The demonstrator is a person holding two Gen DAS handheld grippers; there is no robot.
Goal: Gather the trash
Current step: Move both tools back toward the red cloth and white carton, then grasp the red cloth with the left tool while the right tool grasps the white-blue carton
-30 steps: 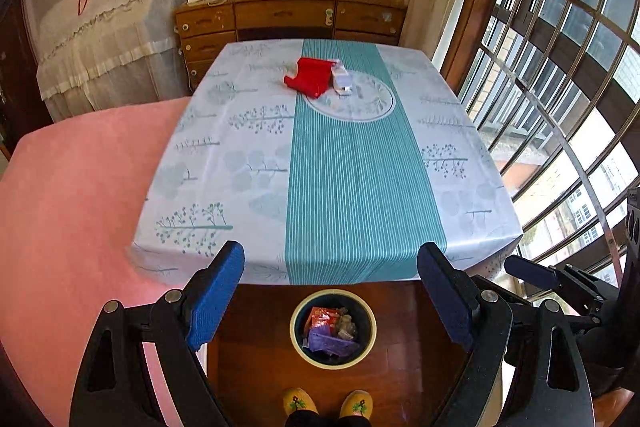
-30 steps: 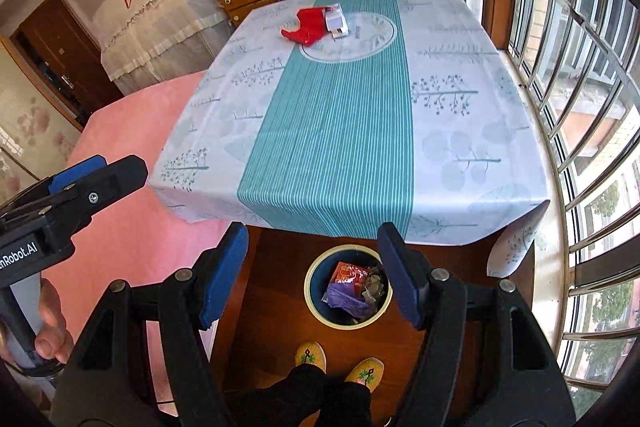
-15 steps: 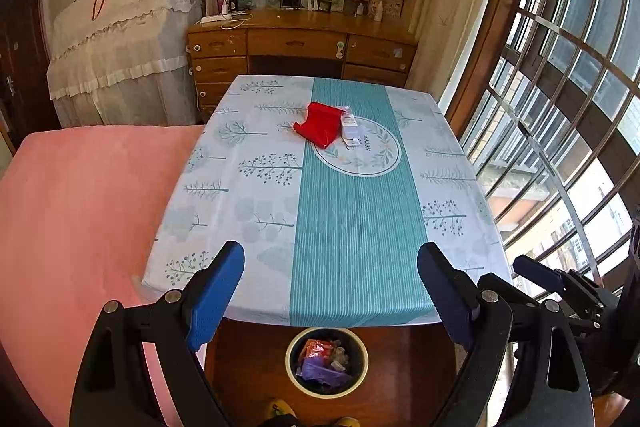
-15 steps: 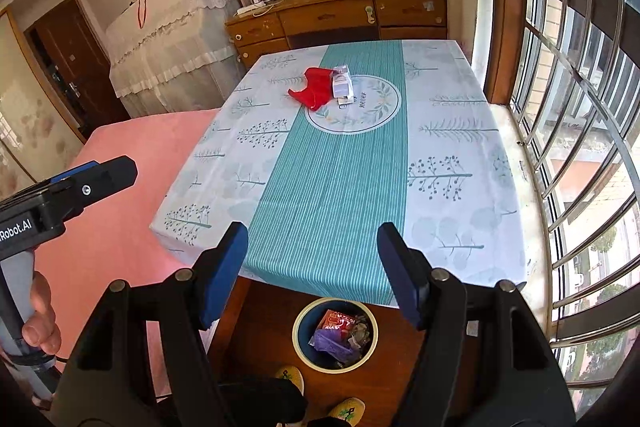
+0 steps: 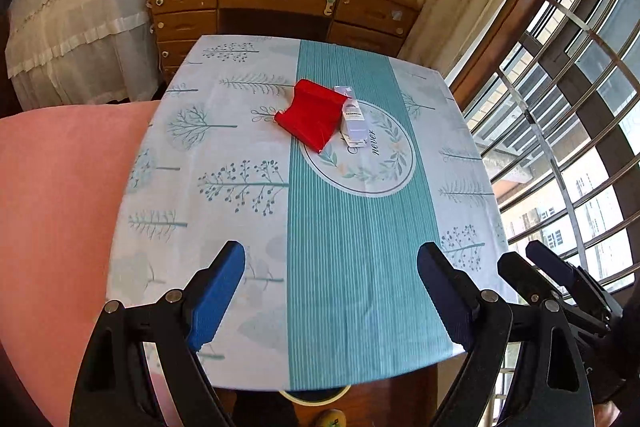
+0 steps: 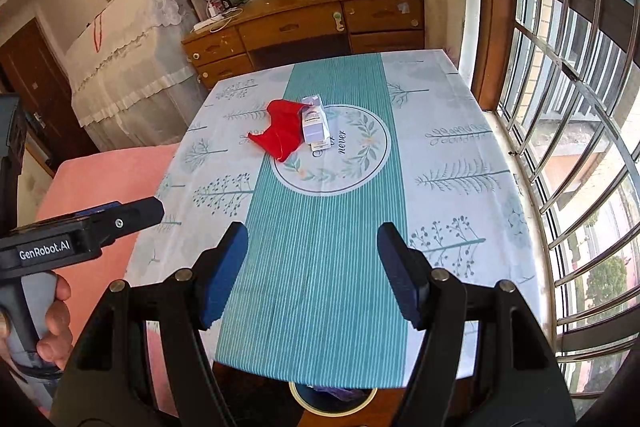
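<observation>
My left tongs stand wide apart with nothing between the blue pads, and they hang over the near edge of the table. My right tongs are also wide apart and empty, over the teal stripe of the tablecloth.

The trash lies far from both, toward 12 o'clock on the table. It is a red crumpled wrapper and, touching it at its 3 o'clock side, a small white carton. The carton lies on the edge of the round wreath print; the red wrapper is partly on the stripe and partly on the white cloth.

At 6 o'clock, under the table edge, I see only the rim of the bin; something purple shows inside it.

In the right view my left hand holds the grey handle at 8 o'clock, beside the pink cover.
</observation>
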